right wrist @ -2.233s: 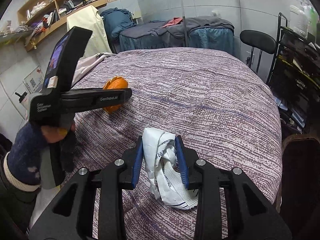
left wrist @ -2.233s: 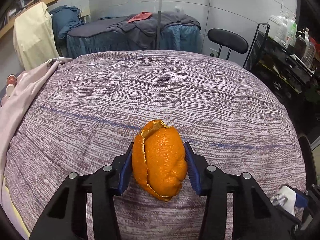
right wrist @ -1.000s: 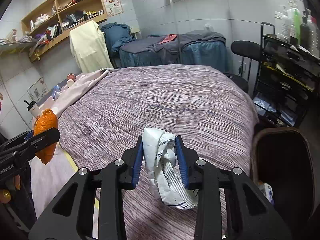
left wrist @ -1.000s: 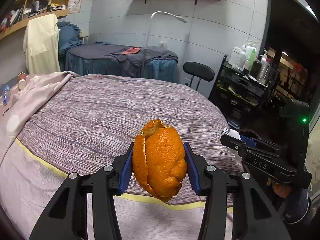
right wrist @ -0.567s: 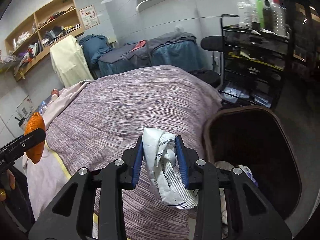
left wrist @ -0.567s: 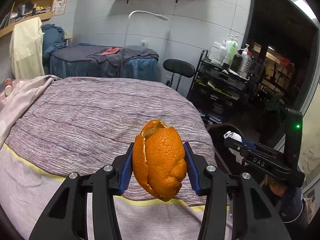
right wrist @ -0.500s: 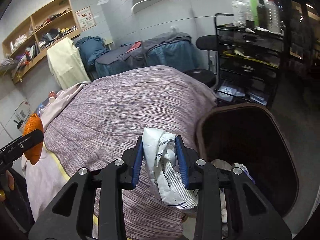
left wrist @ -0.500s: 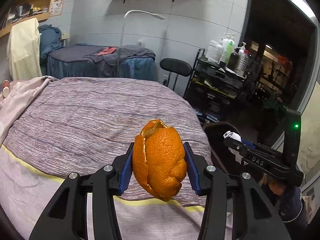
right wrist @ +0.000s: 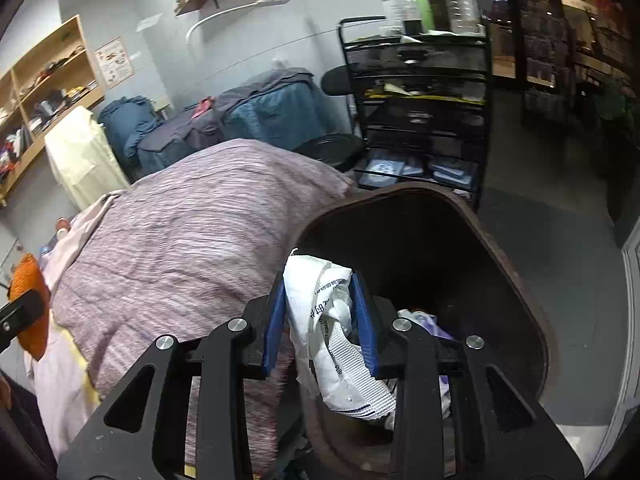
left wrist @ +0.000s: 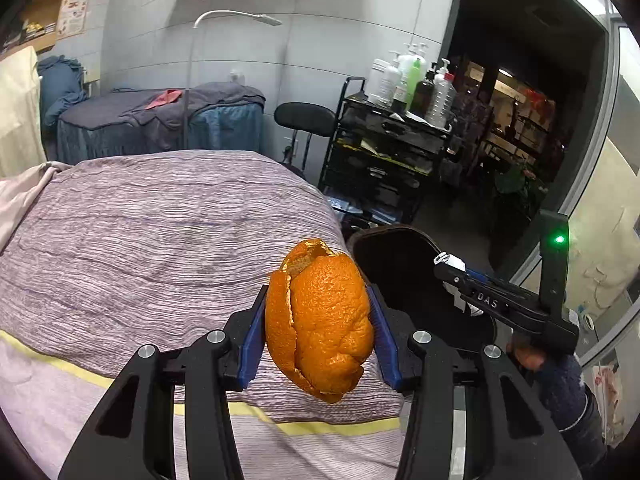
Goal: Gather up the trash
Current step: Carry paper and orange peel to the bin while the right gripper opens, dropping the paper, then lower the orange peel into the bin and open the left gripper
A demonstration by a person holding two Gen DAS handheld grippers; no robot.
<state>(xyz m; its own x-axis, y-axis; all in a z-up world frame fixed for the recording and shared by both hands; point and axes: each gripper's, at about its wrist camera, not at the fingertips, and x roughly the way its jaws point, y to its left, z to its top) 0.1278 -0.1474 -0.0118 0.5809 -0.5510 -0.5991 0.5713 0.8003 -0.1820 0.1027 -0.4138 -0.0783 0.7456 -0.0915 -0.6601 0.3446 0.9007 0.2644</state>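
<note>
Both hands have swung away from the middle of the bed (left wrist: 160,240) toward its far corner, and the dark bin (right wrist: 520,280) that sat at the edge of view a moment ago now fills the space under the right claw (right wrist: 319,320). The bed, under its purple striped cover, lies to the left in both views. The bin stands on the floor just beside the bed's corner, its mouth open, with bits of pale rubbish at the bottom. Behind it is a black trolley (left wrist: 384,160) carrying bottles. The right claw is clamped on a crumpled white wrapper (right wrist: 328,328), held above the bin's near rim — not yet let go. The left claw (left wrist: 320,328) grips an orange peel (left wrist: 320,320) firmly between its blue pads, over the bed's edge and near the bin.
</note>
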